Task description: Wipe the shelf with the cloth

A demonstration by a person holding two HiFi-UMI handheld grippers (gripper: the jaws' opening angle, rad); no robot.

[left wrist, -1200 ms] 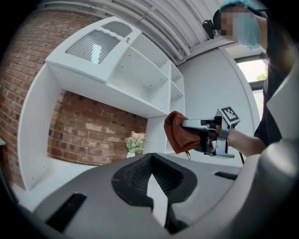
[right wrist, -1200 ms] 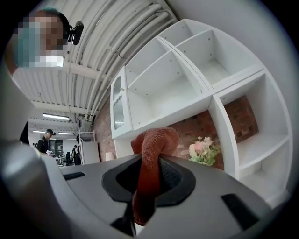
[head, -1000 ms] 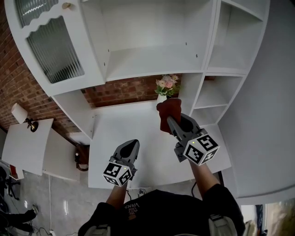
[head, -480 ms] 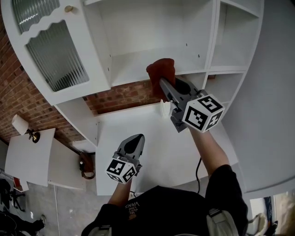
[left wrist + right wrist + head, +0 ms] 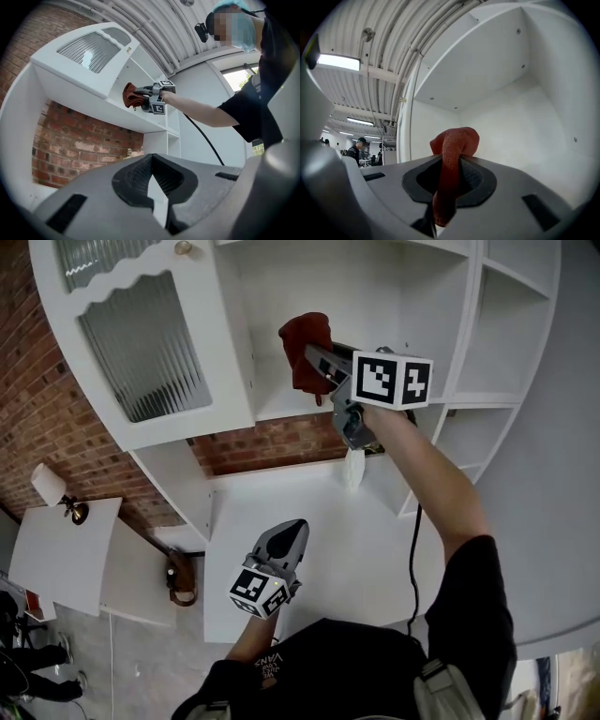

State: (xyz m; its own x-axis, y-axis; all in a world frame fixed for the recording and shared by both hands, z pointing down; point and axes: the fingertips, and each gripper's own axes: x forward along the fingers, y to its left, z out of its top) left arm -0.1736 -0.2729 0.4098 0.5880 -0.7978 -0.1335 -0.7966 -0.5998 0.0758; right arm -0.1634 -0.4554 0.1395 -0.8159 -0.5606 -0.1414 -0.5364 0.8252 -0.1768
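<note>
Two grippers: right gripper (image 5: 319,360) clamped on the red cloth (image 5: 302,338), up inside the shelf (image 5: 281,407); left gripper (image 5: 296,525) low over the desk (image 5: 328,512), jaws together, empty

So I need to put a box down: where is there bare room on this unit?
The white desktop is bare between the brick wall and the left gripper. The right-hand cubbies look empty. Crowded: the upper shelf, where the right gripper holds the cloth.

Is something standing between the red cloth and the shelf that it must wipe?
Nothing visible does. The right claw holds the red cloth at the open compartment, and the shelf board showing below it is bare.
</note>
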